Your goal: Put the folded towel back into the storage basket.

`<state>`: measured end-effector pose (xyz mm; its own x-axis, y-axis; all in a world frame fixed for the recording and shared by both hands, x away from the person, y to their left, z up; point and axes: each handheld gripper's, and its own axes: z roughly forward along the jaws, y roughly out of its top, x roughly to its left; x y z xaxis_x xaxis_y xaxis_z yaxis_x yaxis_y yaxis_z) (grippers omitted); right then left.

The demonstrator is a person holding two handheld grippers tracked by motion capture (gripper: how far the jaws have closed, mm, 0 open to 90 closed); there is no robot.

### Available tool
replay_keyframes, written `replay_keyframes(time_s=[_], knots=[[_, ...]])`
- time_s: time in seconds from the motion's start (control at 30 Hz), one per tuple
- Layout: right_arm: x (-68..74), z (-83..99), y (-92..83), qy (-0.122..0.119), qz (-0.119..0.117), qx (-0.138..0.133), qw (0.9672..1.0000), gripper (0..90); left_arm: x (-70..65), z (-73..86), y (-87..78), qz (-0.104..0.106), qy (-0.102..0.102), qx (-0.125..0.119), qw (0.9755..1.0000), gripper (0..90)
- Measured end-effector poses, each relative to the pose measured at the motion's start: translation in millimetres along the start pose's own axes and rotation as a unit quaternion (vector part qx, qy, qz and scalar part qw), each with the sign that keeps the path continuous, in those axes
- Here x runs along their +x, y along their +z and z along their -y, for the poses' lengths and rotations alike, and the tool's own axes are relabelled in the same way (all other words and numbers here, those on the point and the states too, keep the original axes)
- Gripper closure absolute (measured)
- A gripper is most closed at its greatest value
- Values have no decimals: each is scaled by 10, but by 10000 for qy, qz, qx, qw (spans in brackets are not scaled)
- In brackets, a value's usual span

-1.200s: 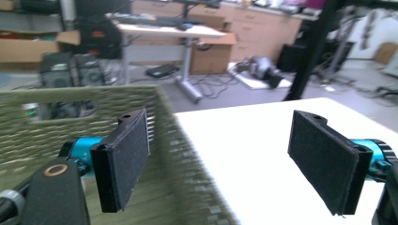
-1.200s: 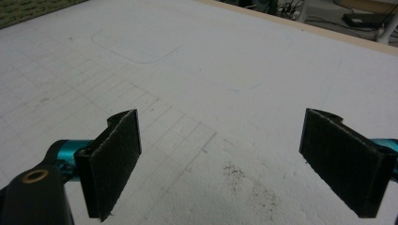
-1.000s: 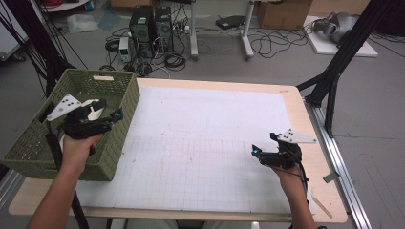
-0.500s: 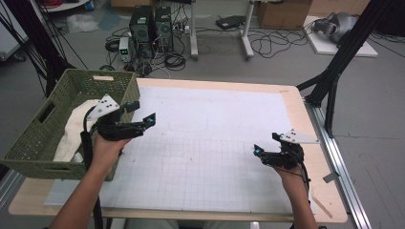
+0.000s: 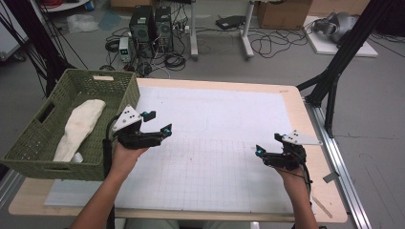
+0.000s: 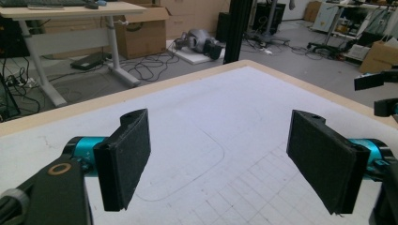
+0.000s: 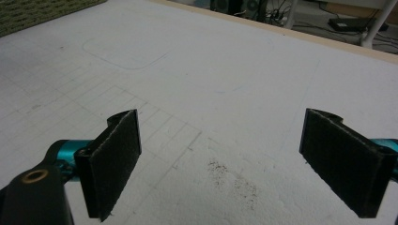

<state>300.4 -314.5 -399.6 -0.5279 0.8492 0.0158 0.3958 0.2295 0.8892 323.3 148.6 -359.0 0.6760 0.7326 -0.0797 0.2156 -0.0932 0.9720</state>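
Towel (image 5: 79, 128), white and loosely rolled, lies lengthwise inside the green woven basket (image 5: 28, 157) at the left end of the desk (image 5: 229, 109); it rests on the basket floor, apart from both tools. Left claw (image 5: 157, 121) hangs above the white grid mat (image 5: 215, 167), just beside the basket's right wall, jaws spread wide and holding nothing; the left gripper view confirms bare pads (image 6: 124, 159) with open mat between them. Judged purpose: the hand is clear of the basket, the cloth deposited. Right claw (image 5: 258, 151) sits low over the mat near the desk's right edge, well apart from the basket, jaws likewise spread and empty, apparently parked out of the working area. Faint brown specks (image 7: 232, 180) mark the mat below it.
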Motion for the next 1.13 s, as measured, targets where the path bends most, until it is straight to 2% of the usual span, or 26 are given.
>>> replay_keyframes(time_s=[0.23, 0.53, 1.13], knots=[[17, 2, -3, 3, 17, -12, 10000, 124, 2, 136, 16, 1, -63, 105, 9999, 225], [19, -13, -16, -45, 48, -59, 10000, 124, 42, 244, -10, -103, -167, 84, 9998, 228], [23, -24, -20, -24, 10, -101, 9999, 124, 25, 307, 3, -57, -197, 126, 9997, 230]])
